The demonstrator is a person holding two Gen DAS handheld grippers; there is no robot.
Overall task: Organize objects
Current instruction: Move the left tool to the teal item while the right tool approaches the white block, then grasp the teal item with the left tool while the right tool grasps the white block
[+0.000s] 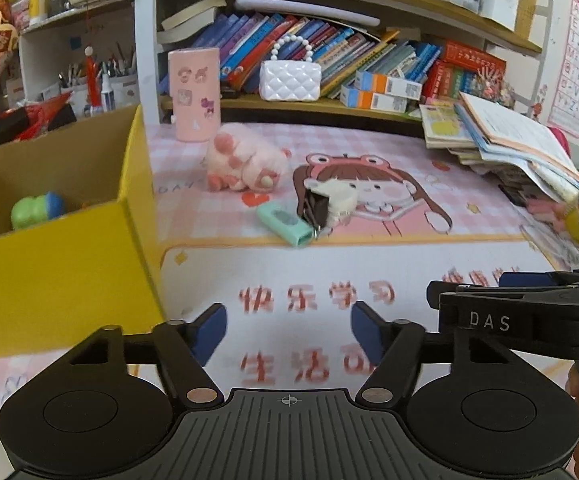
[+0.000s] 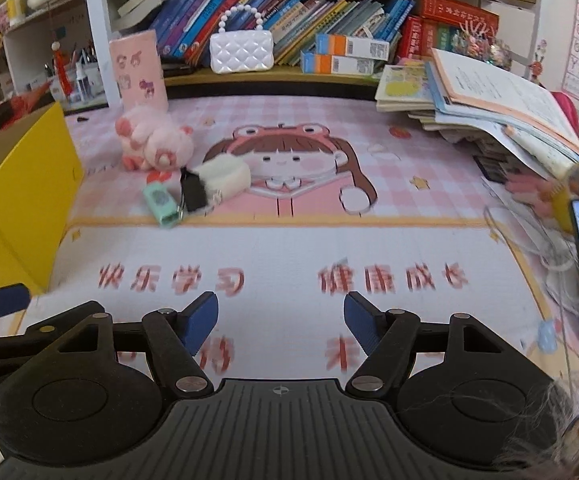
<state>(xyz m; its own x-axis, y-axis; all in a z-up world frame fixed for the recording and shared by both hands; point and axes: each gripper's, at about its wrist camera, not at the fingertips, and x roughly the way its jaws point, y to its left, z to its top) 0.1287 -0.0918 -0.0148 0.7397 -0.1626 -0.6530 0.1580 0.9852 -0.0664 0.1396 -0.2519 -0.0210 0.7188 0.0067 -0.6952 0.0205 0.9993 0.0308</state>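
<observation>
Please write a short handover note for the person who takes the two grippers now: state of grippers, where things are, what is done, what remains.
Left gripper: open, empty, above the desk mat.
Right gripper: open, empty, beside it.
Yellow box: at the mat's left edge; a green and blue toy lies inside, so probably one item is done.
Left on the mat: pink plush, mint case, white furry item with a dark clip.
</observation>
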